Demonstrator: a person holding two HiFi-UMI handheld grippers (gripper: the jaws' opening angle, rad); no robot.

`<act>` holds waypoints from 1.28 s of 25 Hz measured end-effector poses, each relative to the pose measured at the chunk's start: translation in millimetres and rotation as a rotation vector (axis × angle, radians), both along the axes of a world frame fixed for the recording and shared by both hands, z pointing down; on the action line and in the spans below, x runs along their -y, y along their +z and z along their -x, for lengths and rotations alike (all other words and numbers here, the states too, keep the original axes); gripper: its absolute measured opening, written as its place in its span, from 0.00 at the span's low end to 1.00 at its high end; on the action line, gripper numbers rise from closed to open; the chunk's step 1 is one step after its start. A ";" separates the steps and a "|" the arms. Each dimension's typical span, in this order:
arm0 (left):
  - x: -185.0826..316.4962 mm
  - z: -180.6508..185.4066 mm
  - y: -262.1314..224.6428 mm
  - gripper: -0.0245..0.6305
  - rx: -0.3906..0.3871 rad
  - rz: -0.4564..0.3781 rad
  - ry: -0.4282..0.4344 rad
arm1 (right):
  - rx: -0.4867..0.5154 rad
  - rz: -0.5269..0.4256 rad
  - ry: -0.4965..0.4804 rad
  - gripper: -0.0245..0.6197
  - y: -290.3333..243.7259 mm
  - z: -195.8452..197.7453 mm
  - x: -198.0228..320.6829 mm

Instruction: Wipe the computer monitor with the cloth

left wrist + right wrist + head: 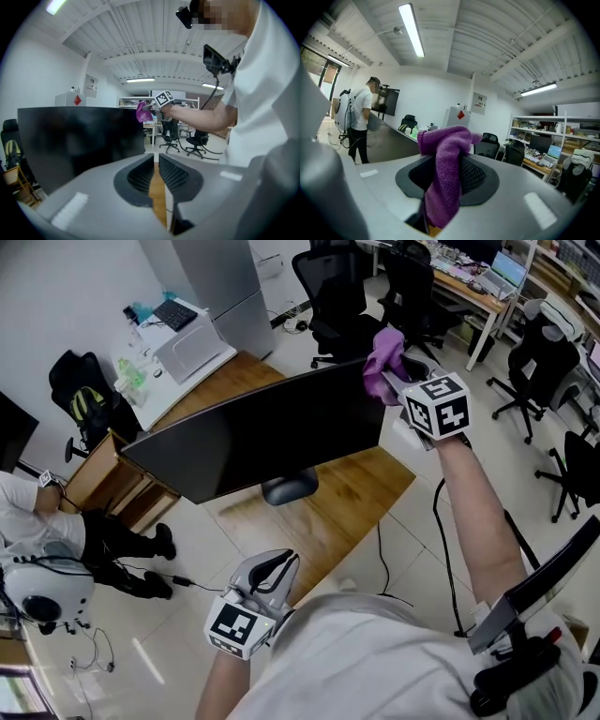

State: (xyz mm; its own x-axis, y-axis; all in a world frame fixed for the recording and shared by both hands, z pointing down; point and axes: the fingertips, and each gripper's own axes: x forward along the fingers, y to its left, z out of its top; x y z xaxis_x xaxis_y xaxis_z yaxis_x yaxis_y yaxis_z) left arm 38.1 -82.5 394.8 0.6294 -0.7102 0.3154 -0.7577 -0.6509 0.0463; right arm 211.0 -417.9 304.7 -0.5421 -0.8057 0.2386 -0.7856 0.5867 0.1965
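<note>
No word or number can be read anywhere. A red diamond sticker [77, 100] sits on the white cabinet [65, 99] at the far left of the room, its print too small to make out. A paper notice [91, 85] hangs on the wall just right of it, equally illegible. The left cube [234, 626] on the left gripper [275, 566] and the right cube [439, 406] on the right gripper [392, 379] bear only black-and-white square patterns.

Bunched purple cloth [382, 357] sits at an upper corner of the dark monitor [262, 432].
</note>
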 end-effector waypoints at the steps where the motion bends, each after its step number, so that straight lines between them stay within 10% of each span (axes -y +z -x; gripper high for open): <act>1: 0.5 -1.0 2.0 0.12 0.000 -0.007 0.001 | 0.003 -0.002 0.007 0.24 0.0 -4.7 1.1; 32: -11.8 -3.9 -2.6 0.11 0.051 0.077 -0.032 | -0.028 0.212 0.061 0.24 147.6 -36.4 0.3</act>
